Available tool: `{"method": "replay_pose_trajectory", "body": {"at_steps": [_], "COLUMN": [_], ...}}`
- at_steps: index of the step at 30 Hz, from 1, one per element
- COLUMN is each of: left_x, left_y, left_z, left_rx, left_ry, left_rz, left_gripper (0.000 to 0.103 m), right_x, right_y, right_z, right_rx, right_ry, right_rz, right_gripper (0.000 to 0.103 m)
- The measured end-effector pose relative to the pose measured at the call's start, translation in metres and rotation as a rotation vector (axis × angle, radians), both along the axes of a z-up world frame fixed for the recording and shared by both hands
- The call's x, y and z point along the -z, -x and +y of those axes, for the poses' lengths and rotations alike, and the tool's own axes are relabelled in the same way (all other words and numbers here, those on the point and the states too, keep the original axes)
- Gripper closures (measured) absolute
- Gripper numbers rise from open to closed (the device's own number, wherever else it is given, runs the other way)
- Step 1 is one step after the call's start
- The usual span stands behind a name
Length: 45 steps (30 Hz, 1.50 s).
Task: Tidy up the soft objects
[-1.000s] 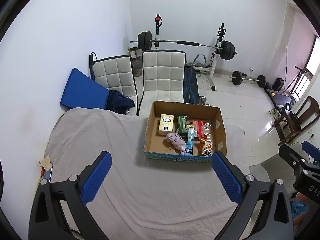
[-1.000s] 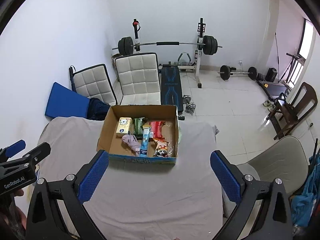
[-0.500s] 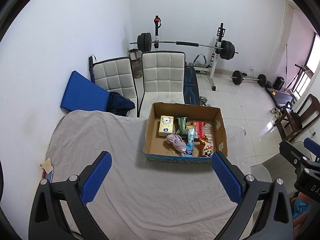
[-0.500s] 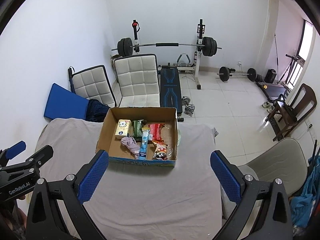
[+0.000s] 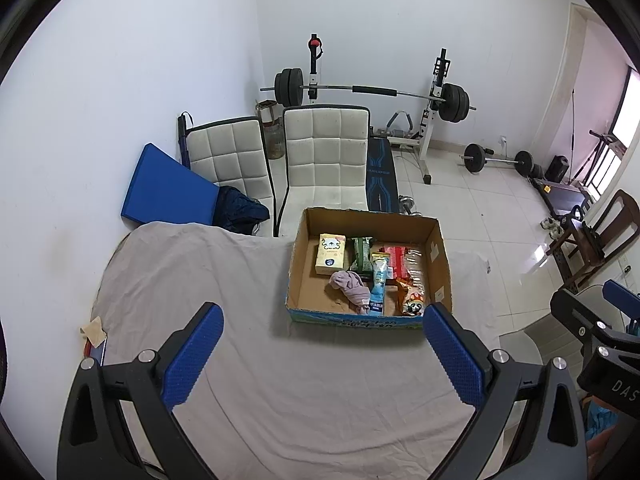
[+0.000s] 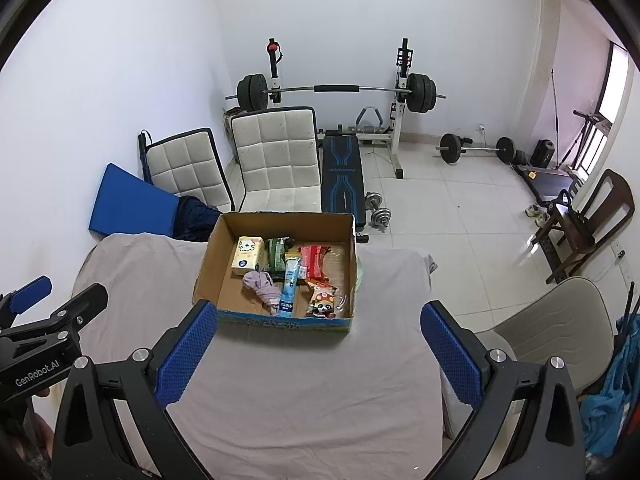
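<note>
1. The open brown cardboard box has matt, raw paperboard walls; its front face at 6 o'clock is printed blue.
2. The grey cloth table cover looks soft, matt and creased.
3. The crumpled mauve fabric piece looks soft and dull.
4. The long light-blue plastic packet and the cartoon-printed snack bag, at its 3 o'clock, look glossy.
5. The two white quilted chairs appear padded leatherette.
6. The white tiled floor is glossy and reflective.
7. The blue textured gripper pads are matt and dimpled, on black plastic arms with metal screws.
</note>
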State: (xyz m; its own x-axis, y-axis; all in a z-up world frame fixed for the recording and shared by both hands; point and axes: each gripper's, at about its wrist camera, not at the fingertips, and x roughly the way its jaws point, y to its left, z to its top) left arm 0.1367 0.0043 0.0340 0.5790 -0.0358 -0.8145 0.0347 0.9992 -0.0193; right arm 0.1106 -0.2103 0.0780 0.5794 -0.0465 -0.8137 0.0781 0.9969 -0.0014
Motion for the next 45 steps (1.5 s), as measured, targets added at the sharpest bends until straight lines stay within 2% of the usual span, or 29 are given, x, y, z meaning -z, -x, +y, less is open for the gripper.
{"method": "replay_pose_trajectory", "body": {"at_steps": [27, 45], "left_x": [-0.006, -0.006], "left_y": [-0.004, -0.001], "left_z": [-0.004, -0.005], "left_rx": [-0.001, 0.002], "left_ry": [-0.004, -0.004], "left_rz": [-0.006, -0.008], "left_gripper": [0.001, 0.001], "right_x": [-0.002, -0.016], "right_y": [0.005, 0.009], "right_z": [0.003, 0.0], "right_rx": [-0.006, -0.006], "right_ry": [-0.003, 0.001], "right_rz": [-0.009, -0.019], "right_gripper": [0.0, 0.0]}}
